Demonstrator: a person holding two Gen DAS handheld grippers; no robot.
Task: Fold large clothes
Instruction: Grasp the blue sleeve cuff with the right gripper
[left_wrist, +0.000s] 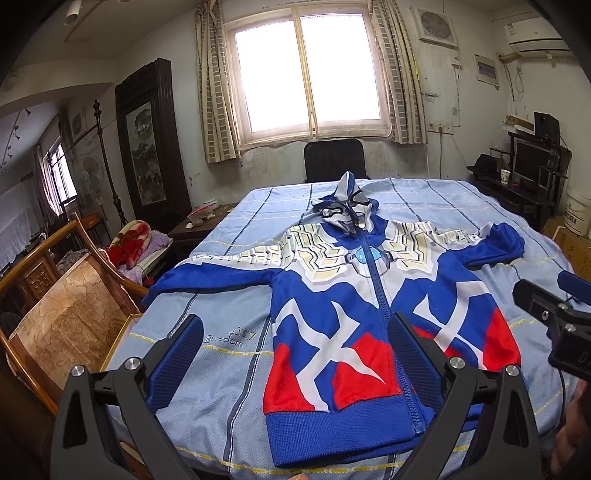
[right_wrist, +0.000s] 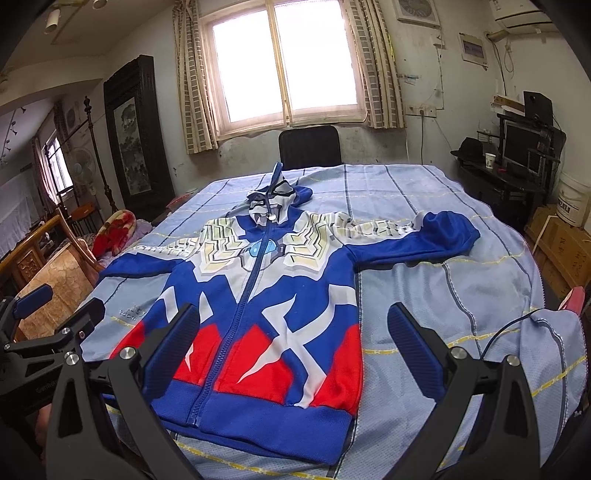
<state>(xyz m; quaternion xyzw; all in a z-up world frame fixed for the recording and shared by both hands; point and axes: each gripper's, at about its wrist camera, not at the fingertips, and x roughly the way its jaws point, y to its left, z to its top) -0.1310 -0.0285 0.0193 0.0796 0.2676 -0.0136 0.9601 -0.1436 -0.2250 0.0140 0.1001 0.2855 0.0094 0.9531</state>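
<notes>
Jacket: a blue, white and red zip-up hooded jacket (left_wrist: 354, 317) lies flat, front side up, in the middle of the table, its blue ribbed hem (left_wrist: 332, 432) at the near edge and its hood (left_wrist: 347, 206) at the far end.
Zip: closed from the hem up to the hood, running along the centre of the jacket.
Sleeves: both spread out sideways; the left sleeve (left_wrist: 207, 277) reaches toward the table's left edge, the right sleeve (right_wrist: 436, 232) is bent with its cuff turned back.
Hood: crumpled in a small heap above the collar.
Left gripper (left_wrist: 295, 365): held above the near left part of the jacket, jaws wide apart, nothing between them; its right finger is over the zip area, its left finger over bare cloth.
Right gripper (right_wrist: 291, 354): held above the near right part of the jacket, jaws wide apart, holding nothing; its left finger is over the red panel, its right finger over the table cover.
Table cover (right_wrist: 443, 295): light blue cloth with dark and yellow stripes, bunched at the near right corner.
Chair (left_wrist: 334, 158): dark backrest at the far side of the table, under the window (left_wrist: 308, 74).
Wooden furniture (left_wrist: 66, 295): just left of the table.
Desk (right_wrist: 509, 177): far right, with a monitor and a paper cup.
</notes>
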